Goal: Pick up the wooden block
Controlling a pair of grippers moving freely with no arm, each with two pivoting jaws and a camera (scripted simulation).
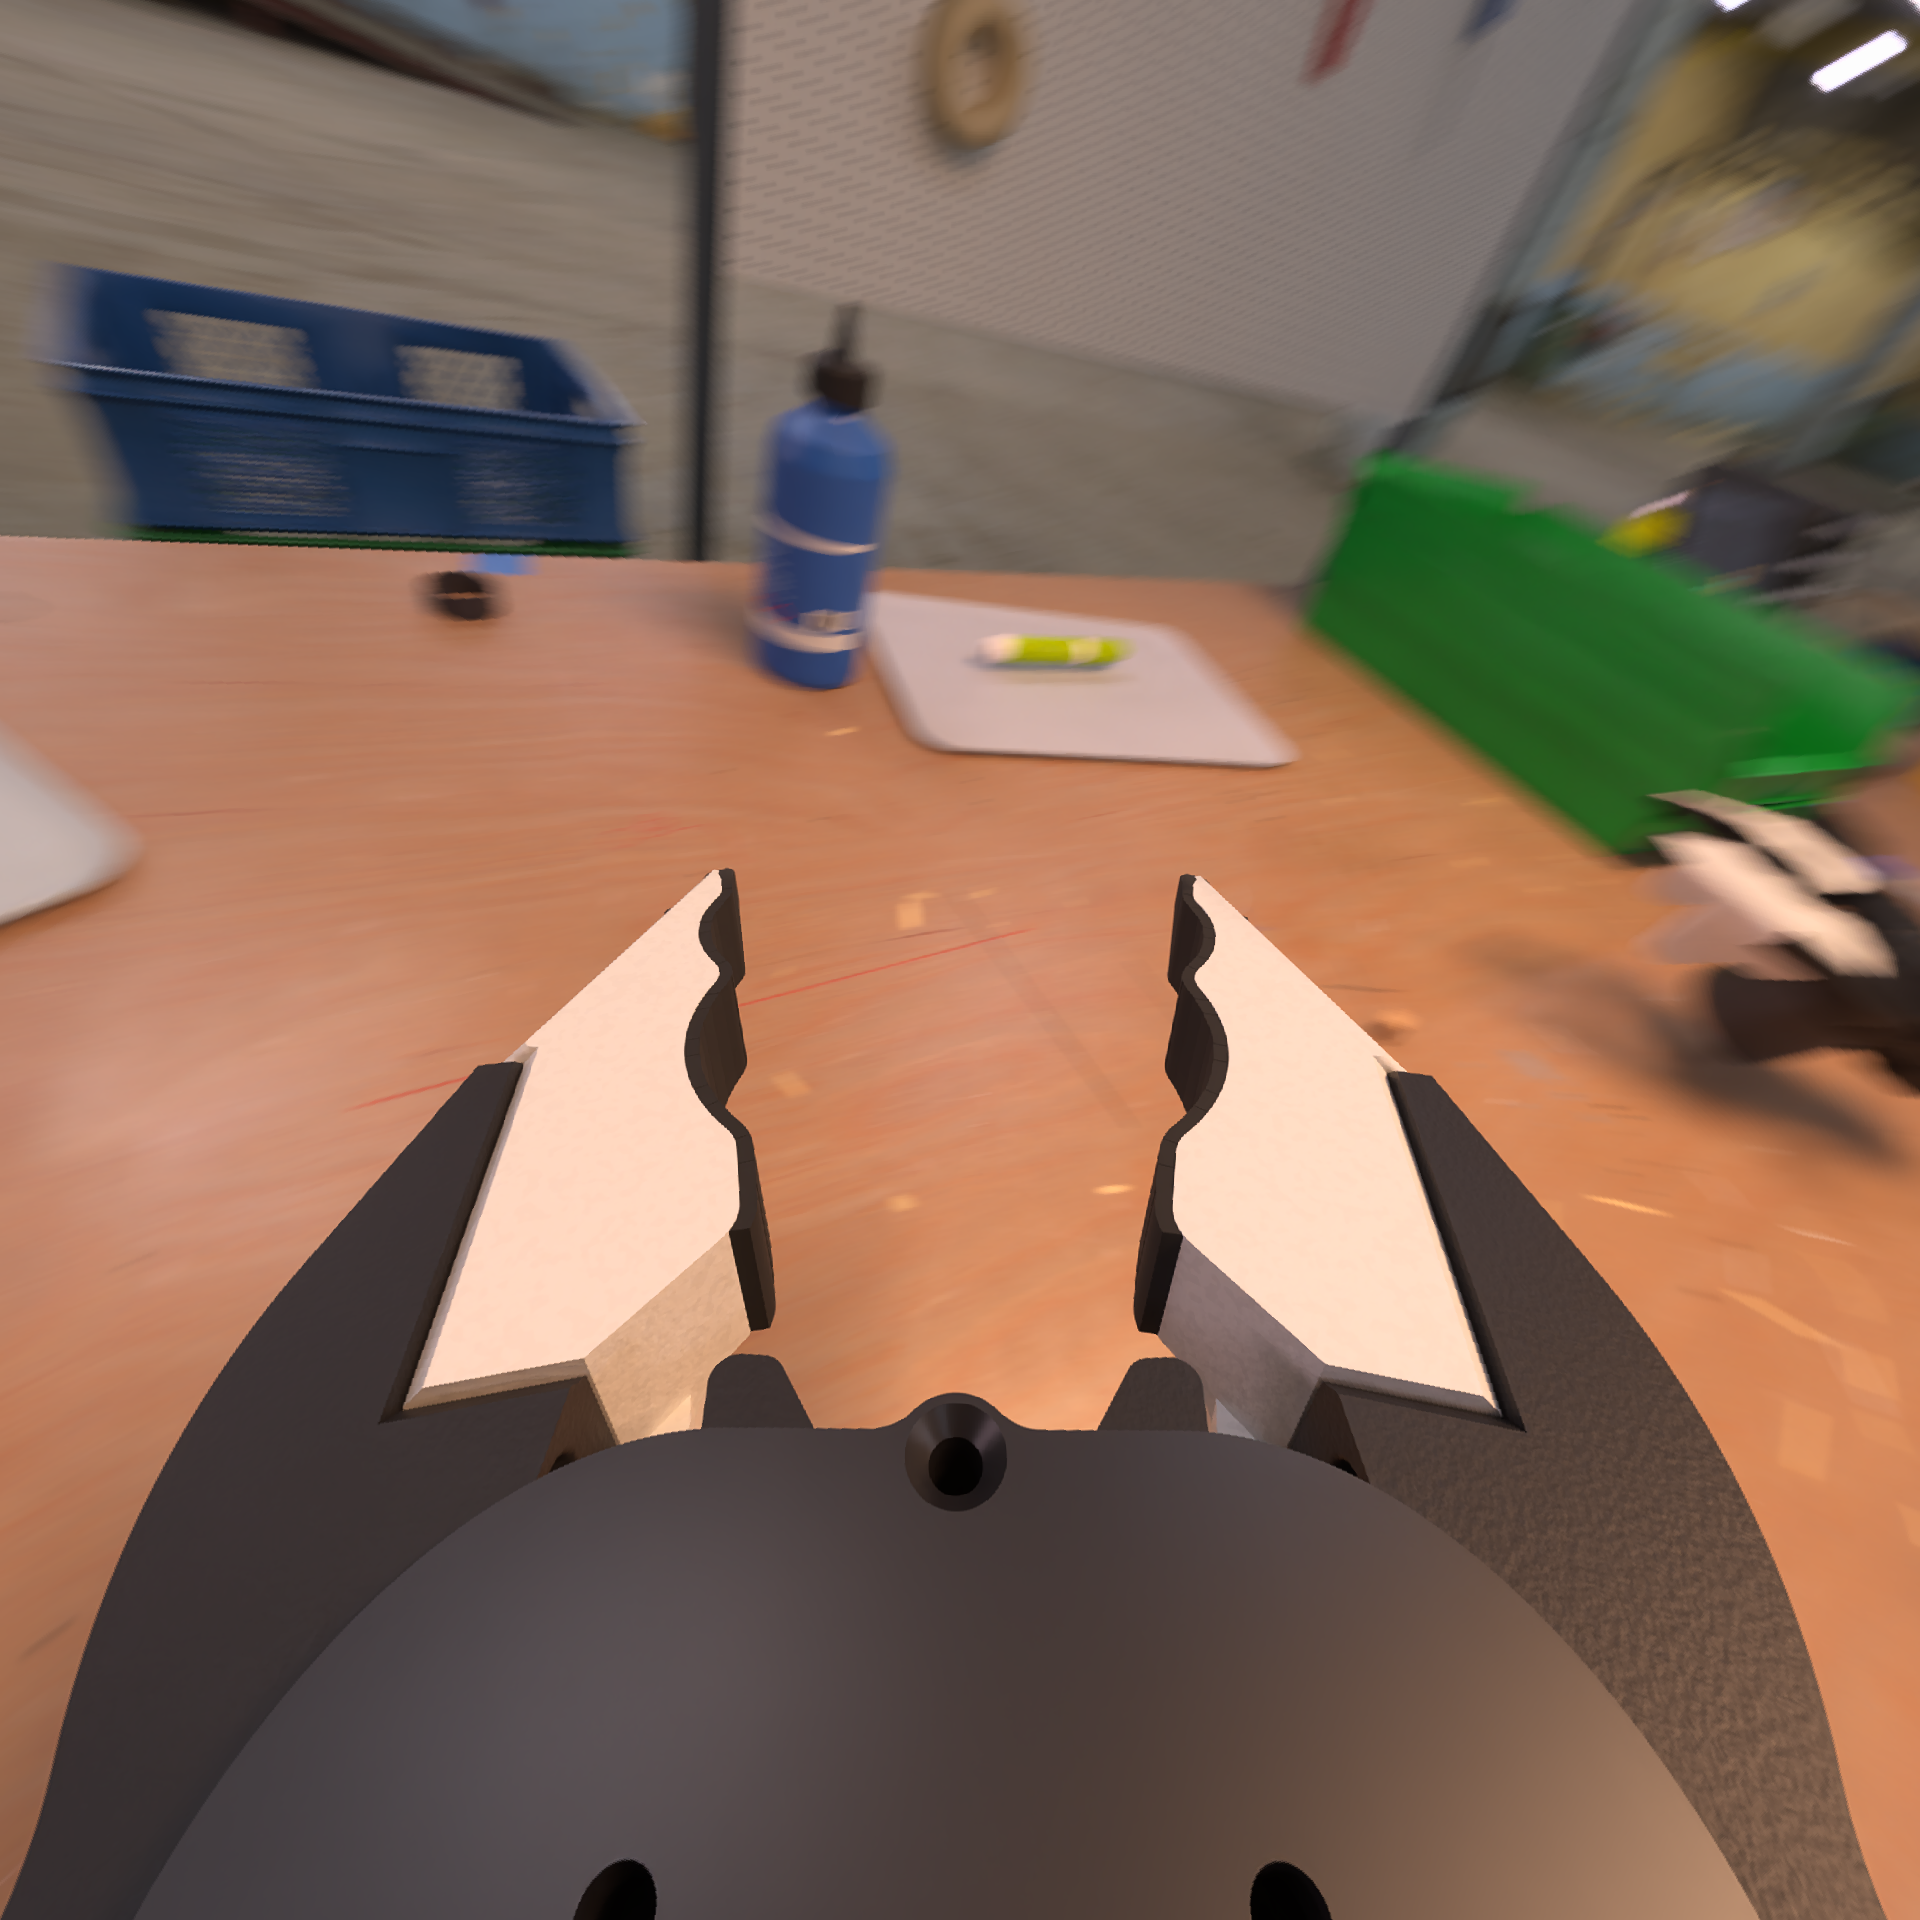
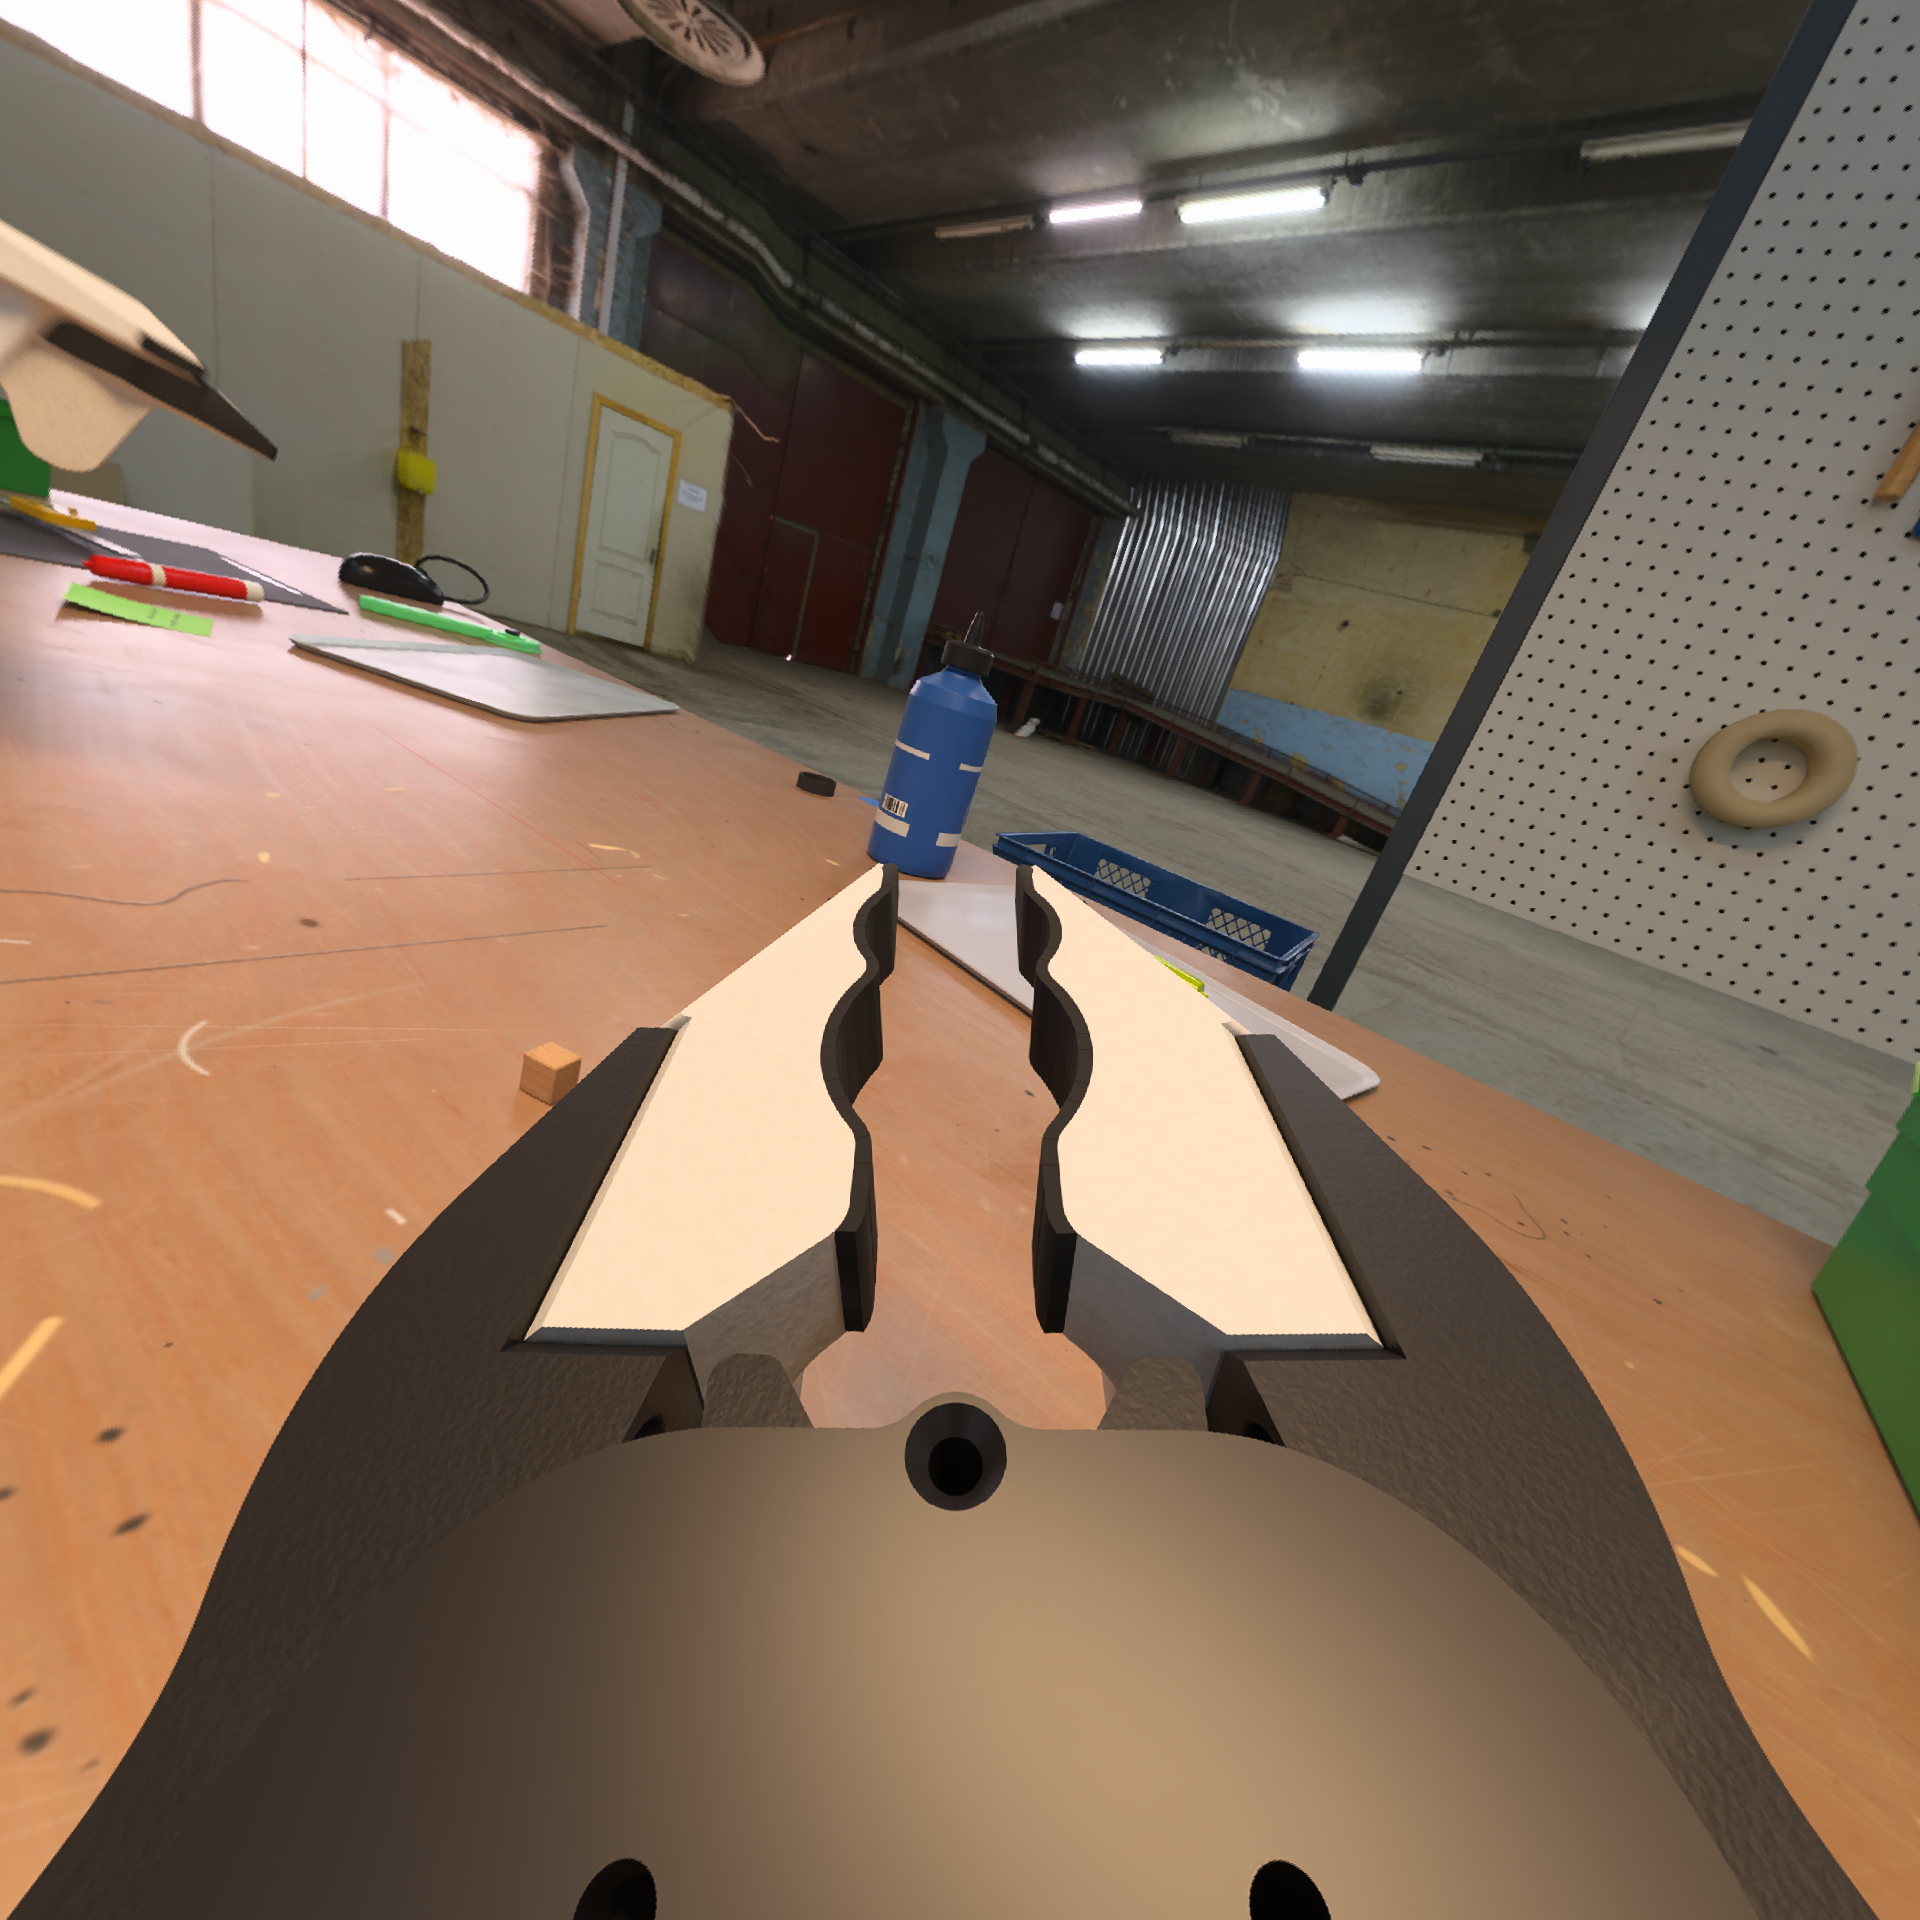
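The wooden block (image 2: 549,1072) is a small light-brown cube on the orange-brown table (image 2: 312,935). It lies just left of my right gripper's left finger, apart from it. My right gripper (image 2: 956,878) is empty, its jaws a narrow gap apart, low over the table. My left gripper (image 1: 956,894) is open wide and empty above bare table (image 1: 416,831). The block does not show in the left wrist view, which is blurred. The left gripper also shows in the right wrist view (image 2: 94,364) at the far upper left.
A blue bottle (image 2: 935,769) stands ahead beside a white board (image 1: 1081,686) with a yellow-green marker (image 1: 1055,651). A blue crate (image 1: 343,416), a green box (image 1: 1579,665), a red marker (image 2: 171,577), a black mouse (image 2: 390,575) and a pegboard (image 2: 1714,623) surround the area.
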